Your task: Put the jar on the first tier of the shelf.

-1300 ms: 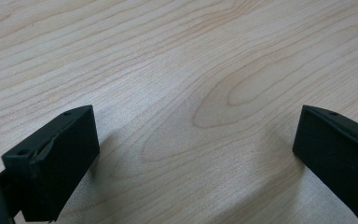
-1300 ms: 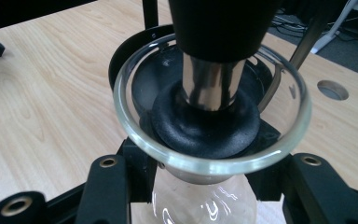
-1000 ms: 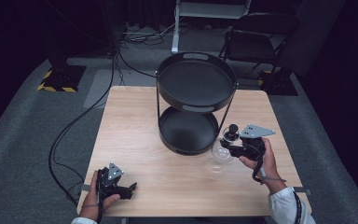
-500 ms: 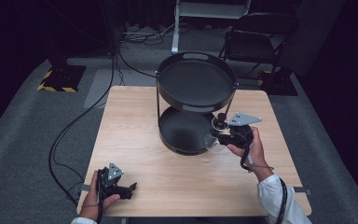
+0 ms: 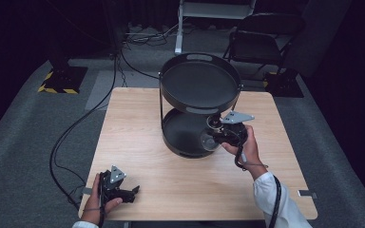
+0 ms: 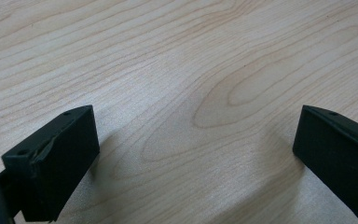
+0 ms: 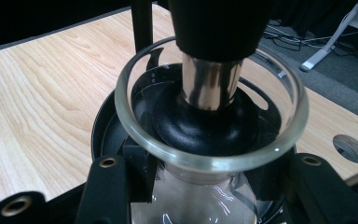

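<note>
Glass beaker sits clamped in our right gripper, over the stand's lower tray. Fragile & slick, probably light; we'd grip the body below the flared rim, gently. Left gripper rests w/ jaws apart, empty.

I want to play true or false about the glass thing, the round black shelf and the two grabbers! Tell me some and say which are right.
1. The right gripper holds a clear glass vessel between its fingers. True.
2. The glass vessel stands on the top tray. False: it is held low, at the edge of the bottom tray.
3. The left gripper has something in its fingers. False: its fingers stand open with only the wooden table between them.
4. The tray stand has two round black trays, one above the other. True.
5. The top tray is full of cups. False: nothing lies in it.
</note>
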### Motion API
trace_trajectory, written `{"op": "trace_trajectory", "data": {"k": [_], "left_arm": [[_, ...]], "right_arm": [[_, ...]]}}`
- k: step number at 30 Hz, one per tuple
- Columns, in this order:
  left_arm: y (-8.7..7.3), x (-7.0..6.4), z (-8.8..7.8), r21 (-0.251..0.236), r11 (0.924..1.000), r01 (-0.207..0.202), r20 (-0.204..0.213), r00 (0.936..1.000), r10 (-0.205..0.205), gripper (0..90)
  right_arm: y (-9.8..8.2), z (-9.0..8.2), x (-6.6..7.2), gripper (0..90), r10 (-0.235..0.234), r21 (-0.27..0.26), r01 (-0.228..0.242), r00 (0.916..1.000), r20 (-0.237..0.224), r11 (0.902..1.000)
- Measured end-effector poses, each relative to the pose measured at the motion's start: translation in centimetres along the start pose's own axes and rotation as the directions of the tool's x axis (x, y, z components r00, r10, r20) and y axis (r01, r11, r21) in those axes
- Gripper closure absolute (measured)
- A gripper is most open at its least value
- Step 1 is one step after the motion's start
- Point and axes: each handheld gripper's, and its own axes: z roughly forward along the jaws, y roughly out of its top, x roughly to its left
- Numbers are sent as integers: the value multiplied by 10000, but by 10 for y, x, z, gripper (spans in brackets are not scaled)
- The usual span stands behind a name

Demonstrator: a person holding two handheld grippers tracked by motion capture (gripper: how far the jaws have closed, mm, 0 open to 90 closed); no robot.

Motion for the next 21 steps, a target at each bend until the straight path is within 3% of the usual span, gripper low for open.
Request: {"op": "trace_trajectory", "data": {"k": [16, 17, 21], "left_arm": [[0, 0, 0, 0, 10000, -2, 0, 10000, 2, 0], [0, 0, 0, -1, 10000, 1, 2, 10000, -1, 0], [0, 0, 0, -3, 10000, 8, 5, 10000, -8, 0]], "right_arm": [[2, 25, 4, 512, 192, 326, -193, 9998, 22, 9993], [2, 27, 6, 512, 409, 518, -410, 9992, 26, 9978], [1, 34, 3, 512, 258, 454, -263, 9996, 109, 9986]]}}
